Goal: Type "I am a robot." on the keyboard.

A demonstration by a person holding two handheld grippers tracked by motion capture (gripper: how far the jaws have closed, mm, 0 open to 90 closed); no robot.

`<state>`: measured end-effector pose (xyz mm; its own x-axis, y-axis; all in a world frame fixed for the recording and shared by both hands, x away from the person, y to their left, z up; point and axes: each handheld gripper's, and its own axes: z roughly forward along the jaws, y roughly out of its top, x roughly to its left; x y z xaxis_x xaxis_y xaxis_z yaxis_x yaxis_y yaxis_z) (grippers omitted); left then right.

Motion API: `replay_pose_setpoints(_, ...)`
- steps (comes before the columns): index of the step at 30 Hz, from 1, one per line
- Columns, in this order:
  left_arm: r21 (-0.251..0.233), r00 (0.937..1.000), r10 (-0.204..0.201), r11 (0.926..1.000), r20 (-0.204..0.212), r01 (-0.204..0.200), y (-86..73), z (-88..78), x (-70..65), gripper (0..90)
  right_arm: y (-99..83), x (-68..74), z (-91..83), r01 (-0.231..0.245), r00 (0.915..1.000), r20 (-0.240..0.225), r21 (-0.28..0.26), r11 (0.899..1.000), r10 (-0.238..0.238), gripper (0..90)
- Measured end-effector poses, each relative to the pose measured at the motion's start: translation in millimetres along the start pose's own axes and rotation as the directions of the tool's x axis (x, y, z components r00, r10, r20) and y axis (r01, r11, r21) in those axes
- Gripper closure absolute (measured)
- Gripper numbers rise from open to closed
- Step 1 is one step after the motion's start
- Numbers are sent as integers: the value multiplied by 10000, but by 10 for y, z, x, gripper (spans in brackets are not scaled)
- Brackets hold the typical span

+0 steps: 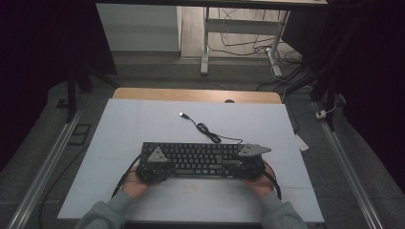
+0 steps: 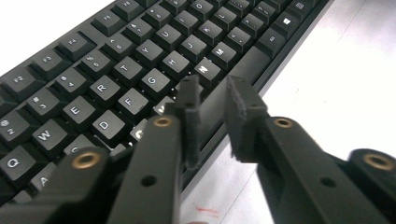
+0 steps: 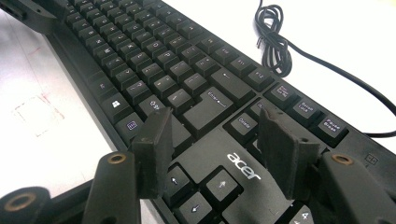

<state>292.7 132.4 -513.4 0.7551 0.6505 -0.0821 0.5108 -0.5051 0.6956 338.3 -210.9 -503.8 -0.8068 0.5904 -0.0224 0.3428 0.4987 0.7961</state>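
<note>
High view | left gripper (image 1: 154, 168) jaws narrowed over keyboard (image 1: 191, 159) front edge, nothing pinched | right gripper (image 1: 251, 164) jaws parted above keys | risk: uneven lift tilts keyboard, snags its cable (image 1: 206, 130).

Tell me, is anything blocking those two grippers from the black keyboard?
Nothing visible does. The left gripper sits right at the front edge of the black computer keyboard, near the space bar, and the right gripper hangs directly over its arrow keys.

A black plastic keyboard (image 1: 193, 159) with white key legends lies on a pale white desk (image 1: 143, 124); its coiled cable (image 1: 210, 133) is black too.
</note>
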Motion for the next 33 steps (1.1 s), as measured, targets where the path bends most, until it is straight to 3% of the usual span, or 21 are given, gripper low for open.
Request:
replay_pose_setpoints(8, 165, 9999, 120, 9998, 18, -120, -6, 52, -14, 879, 0, 2, 4, 11, 10000, -2, 27, 10000, -11, 458)
replay_pose_setpoints(25, 264, 9999, 122, 9996, -64, -120, -26, 108, 7, 885, -1, 6, 8, 27, 10000, -9, 53, 10000, -27, 458)
replay_pose_setpoints(33, -470, 9989, -324, 9984, -332, 308, -39, -75, 91, 884, 0, 1, 3, 19, 10000, -10, 28, 10000, -19, 458)
